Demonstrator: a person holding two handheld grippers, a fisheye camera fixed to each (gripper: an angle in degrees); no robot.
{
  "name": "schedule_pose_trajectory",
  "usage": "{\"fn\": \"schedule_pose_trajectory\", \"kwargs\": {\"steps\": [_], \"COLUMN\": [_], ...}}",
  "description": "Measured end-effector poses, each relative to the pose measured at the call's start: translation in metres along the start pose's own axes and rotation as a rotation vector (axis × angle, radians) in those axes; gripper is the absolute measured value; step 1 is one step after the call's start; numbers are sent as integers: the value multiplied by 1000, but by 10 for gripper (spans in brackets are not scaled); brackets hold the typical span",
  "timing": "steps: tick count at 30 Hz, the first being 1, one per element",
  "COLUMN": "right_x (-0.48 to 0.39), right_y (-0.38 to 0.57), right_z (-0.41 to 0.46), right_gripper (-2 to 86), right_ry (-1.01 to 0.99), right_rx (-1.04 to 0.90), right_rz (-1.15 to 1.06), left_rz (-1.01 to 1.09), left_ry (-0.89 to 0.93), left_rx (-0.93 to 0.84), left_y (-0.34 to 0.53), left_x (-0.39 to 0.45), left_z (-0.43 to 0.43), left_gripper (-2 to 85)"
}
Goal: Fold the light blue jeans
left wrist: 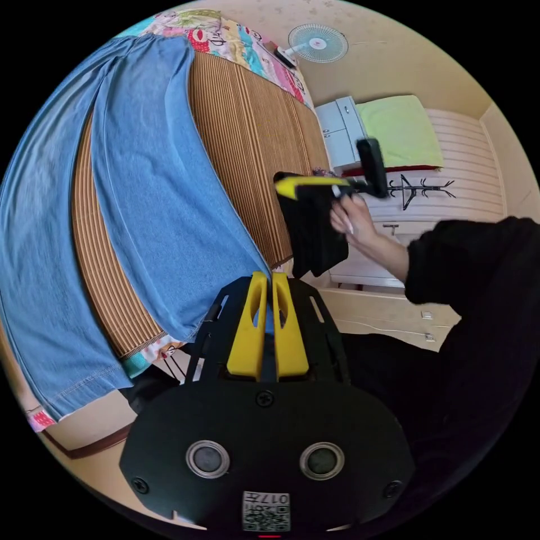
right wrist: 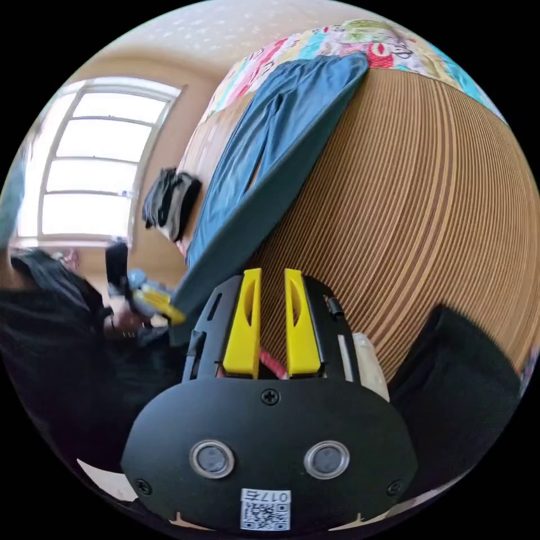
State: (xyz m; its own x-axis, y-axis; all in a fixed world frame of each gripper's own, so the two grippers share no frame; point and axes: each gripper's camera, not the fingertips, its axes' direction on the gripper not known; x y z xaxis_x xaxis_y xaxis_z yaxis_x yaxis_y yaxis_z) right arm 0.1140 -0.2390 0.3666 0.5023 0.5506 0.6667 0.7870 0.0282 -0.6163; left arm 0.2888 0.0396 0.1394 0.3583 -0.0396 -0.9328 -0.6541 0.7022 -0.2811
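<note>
Two jean legs (left wrist: 157, 185) lie flat; left gripper (left wrist: 271, 277) pinches one hem.

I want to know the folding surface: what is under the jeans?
The jeans lie on a striped brown mat over a patterned sheet. The mat shows between the legs; whatever lies directly beneath the denim is covered.

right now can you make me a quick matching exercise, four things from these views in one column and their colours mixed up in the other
Things:
1. jeans
2. mat
3. fan
4. towel

Colours:
A. white
B. light green
C. light blue
D. striped brown

Pairs: 1-C, 2-D, 3-A, 4-B
</note>
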Motion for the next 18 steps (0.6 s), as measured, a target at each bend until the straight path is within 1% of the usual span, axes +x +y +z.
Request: {"fn": "schedule_pose_trajectory", "kwargs": {"steps": [2,3,5,7,9,11,13,15,18], "right_x": [66,83,144,169,177,174,170,162,130], "right_y": [-79,-98,-161,-207,-250,-296,-323,-342,-365], "right_z": [-19,-22,-21,-15,-11,-14,-16,-20,-32], "right_gripper": [105,107,102,99,101,89,76,58,29], "right_ry": [-169,-225,-428,-469,-424,-411,-390,-327,-136], "right_rx": [127,171,356,435,469,543,585,601,587], "right_rz": [96,129,263,323,362,358,373,409,441], "left_rz": [-11,-26,-47,-63,-76,-86,-107,-122,-136], "left_ry": [19,36,62,82,94,108,131,162,222], "left_rx": [6,11,26,59,78,85,92,107,160], "left_y": [1,2,2,2,0,-3,-4,-3,9], "left_x": [-3,-5,-8,-10,-11,-13,-17,-22,-34], "left_z": [2,4,6,7,7,7,7,5,-6], "left_gripper": [-10,-10,-10,-10,-10,-10,-10,-10,-10]}}
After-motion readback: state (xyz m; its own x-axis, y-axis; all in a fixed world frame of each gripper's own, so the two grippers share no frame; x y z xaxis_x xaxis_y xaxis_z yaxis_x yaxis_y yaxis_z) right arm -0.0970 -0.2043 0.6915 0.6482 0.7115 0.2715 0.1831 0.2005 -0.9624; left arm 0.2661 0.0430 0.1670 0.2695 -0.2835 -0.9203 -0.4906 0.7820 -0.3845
